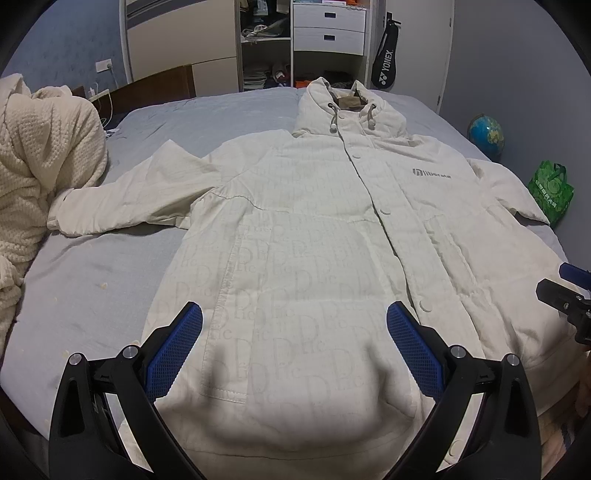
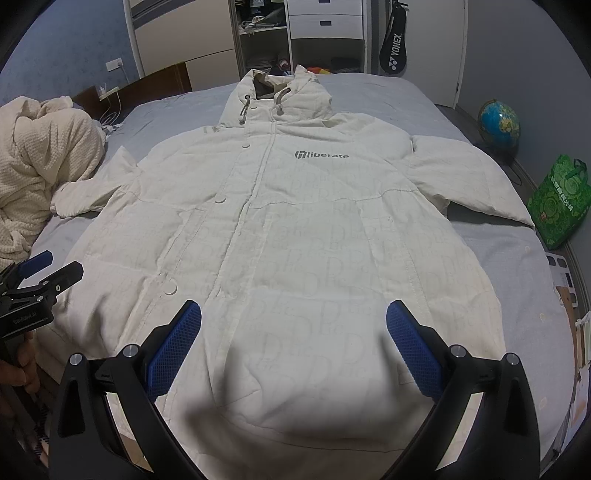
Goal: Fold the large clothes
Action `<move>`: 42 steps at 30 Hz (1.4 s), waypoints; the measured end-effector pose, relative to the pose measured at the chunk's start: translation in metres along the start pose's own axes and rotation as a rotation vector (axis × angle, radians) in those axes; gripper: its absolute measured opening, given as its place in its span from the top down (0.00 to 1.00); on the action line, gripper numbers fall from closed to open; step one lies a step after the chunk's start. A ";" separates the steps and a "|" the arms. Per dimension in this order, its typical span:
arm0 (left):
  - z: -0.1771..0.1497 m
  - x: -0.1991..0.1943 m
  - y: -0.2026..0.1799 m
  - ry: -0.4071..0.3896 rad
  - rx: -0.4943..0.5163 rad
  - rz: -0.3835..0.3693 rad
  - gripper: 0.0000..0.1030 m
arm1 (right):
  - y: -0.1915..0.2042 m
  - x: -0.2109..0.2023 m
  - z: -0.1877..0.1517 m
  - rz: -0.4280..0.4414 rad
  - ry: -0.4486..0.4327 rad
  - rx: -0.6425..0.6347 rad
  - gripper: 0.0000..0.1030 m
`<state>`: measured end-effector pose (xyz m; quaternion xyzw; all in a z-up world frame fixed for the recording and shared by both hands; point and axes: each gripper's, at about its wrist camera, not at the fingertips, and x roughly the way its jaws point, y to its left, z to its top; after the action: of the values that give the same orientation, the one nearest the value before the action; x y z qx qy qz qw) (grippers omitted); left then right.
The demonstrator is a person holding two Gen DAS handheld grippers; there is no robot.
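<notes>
A large white hooded coat (image 1: 314,229) lies flat and face up on the grey bed (image 1: 92,280), hood at the far end, both sleeves spread out sideways. It also shows in the right wrist view (image 2: 295,229), with a "liberate" logo on the chest. My left gripper (image 1: 294,321) is open and empty, hovering over the coat's lower left half near the hem. My right gripper (image 2: 293,321) is open and empty over the lower right half. Each gripper shows at the edge of the other's view: the right gripper (image 1: 569,291) and the left gripper (image 2: 40,277).
A cream knitted blanket (image 1: 40,166) is heaped at the bed's left side, touching the left sleeve's cuff. A globe (image 1: 485,134) and a green bag (image 1: 552,190) stand on the floor right of the bed. Shelves and drawers (image 1: 328,29) stand beyond the bed.
</notes>
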<state>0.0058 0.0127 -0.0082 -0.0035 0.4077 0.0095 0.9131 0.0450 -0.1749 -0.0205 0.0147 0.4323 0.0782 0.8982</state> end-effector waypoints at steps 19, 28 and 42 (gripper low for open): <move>0.000 0.001 -0.003 0.002 0.009 0.005 0.07 | -0.005 0.001 0.001 0.006 0.002 0.020 0.06; 0.003 0.006 -0.003 0.011 0.005 0.007 0.07 | -0.067 -0.016 0.031 -0.019 -0.033 0.117 0.06; 0.038 0.016 0.022 0.002 0.033 0.070 0.06 | -0.293 0.020 0.064 -0.015 -0.035 0.556 0.13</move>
<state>0.0442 0.0360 0.0059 0.0259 0.4084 0.0346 0.9118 0.1448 -0.4586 -0.0230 0.2589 0.4218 -0.0504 0.8674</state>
